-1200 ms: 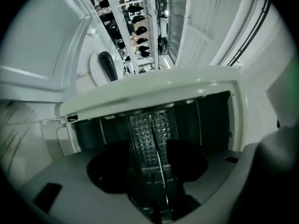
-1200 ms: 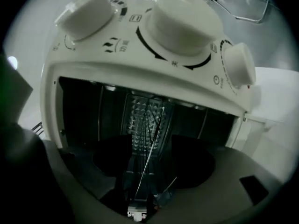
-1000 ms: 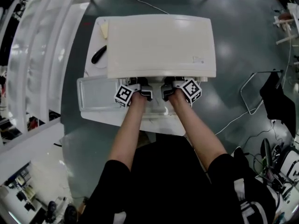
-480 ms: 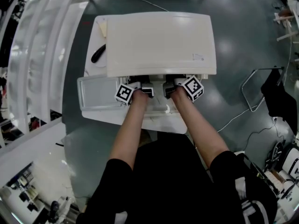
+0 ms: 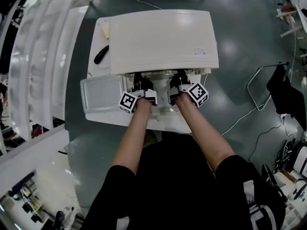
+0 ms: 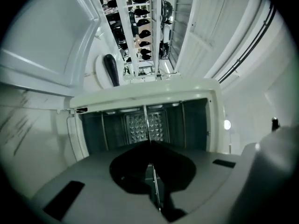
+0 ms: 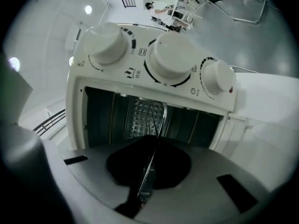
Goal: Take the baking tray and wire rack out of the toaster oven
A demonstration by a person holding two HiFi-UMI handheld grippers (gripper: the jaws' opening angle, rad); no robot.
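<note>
Left gripper (image 6: 150,164) and right gripper (image 7: 150,167) are each clamping tight on a thin metal edge (image 6: 146,125) (rack or tray, cannot tell which) lying inside the open toaster oven (image 5: 160,37); I judge drawing it out level, both sides together, is avoiding jams.

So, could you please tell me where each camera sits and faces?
Head view: on the person's head, looking steeply down at the toaster oven; both forearms, left tool and right tool show.
Left gripper view: on the left tool, looking into the oven cavity; its shut jaws show.
Right gripper view: on the right tool, facing the cavity and three knobs; its shut jaws show.
Shared: both gripper views show the cavity and a pinched metal edge.
</note>
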